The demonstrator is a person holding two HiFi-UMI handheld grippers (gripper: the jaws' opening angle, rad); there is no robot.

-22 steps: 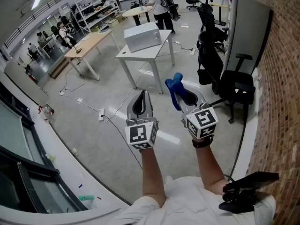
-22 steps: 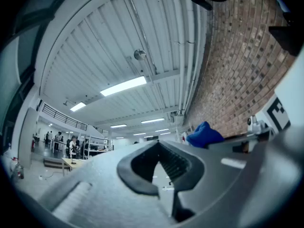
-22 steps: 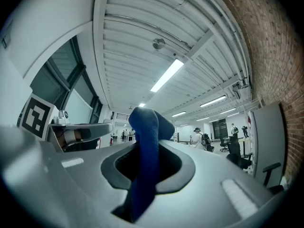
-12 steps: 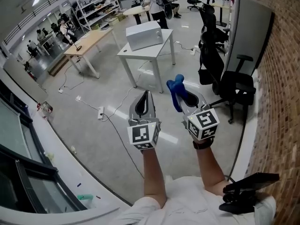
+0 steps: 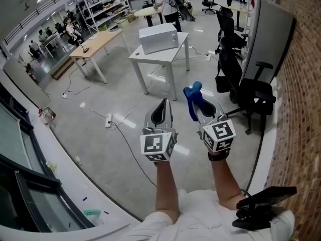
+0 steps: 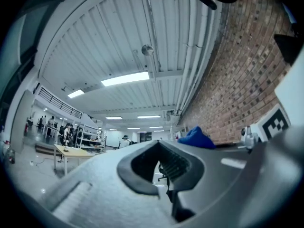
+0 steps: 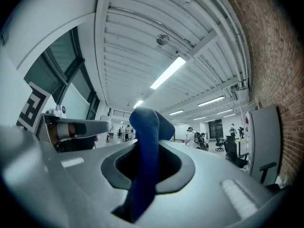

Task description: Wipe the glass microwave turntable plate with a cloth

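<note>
Both grippers are held out in front, well above the floor. My right gripper (image 5: 201, 106) is shut on a blue cloth (image 5: 191, 97), which sticks up beyond the jaw tips. In the right gripper view the blue cloth (image 7: 144, 160) runs up between the closed jaws. My left gripper (image 5: 161, 112) is shut with nothing in it; its jaws meet in the left gripper view, where the blue cloth (image 6: 196, 138) shows at the right. A white microwave (image 5: 158, 38) stands on a white table (image 5: 148, 55) several steps ahead. No glass turntable plate is in view.
Black office chairs (image 5: 255, 95) stand along the brick wall (image 5: 301, 84) at the right. Cables and a power strip (image 5: 108, 119) lie on the grey floor. A wooden table (image 5: 95, 45) is at the back left, and people (image 5: 166, 3) stand beyond the white table.
The white table with the microwave has come slightly nearer and shifted right in the head view. Both grippers keep their pose, the right one still shut on the cloth.
</note>
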